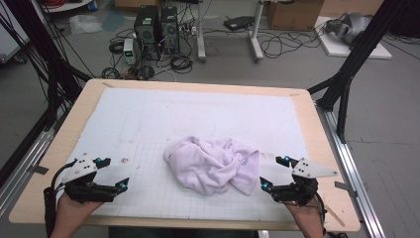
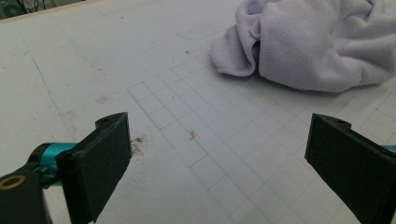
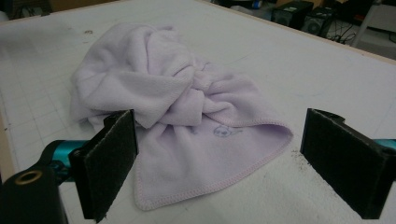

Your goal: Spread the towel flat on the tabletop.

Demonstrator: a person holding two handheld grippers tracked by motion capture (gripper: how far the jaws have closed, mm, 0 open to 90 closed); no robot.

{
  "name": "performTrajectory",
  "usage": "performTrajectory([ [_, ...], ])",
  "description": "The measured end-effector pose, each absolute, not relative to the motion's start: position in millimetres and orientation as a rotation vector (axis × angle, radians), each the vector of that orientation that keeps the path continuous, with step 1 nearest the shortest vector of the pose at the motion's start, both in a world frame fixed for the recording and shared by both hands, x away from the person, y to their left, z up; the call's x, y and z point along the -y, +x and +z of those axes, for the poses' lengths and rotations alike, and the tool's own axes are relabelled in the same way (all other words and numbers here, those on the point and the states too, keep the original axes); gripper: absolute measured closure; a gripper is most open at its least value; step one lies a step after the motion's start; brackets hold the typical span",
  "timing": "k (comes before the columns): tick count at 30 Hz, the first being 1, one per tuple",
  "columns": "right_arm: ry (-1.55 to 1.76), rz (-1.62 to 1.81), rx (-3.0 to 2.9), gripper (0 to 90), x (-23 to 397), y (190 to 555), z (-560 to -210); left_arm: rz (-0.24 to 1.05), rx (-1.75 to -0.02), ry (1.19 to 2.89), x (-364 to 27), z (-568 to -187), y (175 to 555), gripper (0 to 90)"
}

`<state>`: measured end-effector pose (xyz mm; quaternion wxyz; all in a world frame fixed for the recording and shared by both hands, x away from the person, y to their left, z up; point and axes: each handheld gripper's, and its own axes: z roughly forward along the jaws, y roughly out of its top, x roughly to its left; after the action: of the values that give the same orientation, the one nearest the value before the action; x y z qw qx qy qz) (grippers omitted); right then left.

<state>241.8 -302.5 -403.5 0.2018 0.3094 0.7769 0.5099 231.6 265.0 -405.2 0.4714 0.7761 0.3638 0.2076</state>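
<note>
While the crumpled lilac towel point(image 1: 213, 166) lies bunched on the white mat point(image 1: 148, 114), the left gripper point(image 1: 115, 174) waits wide and empty well to its left and the right gripper point(image 1: 275, 173), equally wide, hovers just beside its flat corner, so this looks like the approach, and the next move calls for pinching that hemmed corner.

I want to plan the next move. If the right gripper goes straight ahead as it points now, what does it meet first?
Probably the flat hemmed corner of the crumpled lilac towel, lying just ahead of the open right gripper.
</note>
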Motion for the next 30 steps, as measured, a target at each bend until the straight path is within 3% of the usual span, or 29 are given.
performTrajectory([
  [30,0.810,1.450,-2.224,10.4,282.9,256.9,-394.4,0.511,-0.887,1.894,-263.4,-405.4,229.8,7.7],
])
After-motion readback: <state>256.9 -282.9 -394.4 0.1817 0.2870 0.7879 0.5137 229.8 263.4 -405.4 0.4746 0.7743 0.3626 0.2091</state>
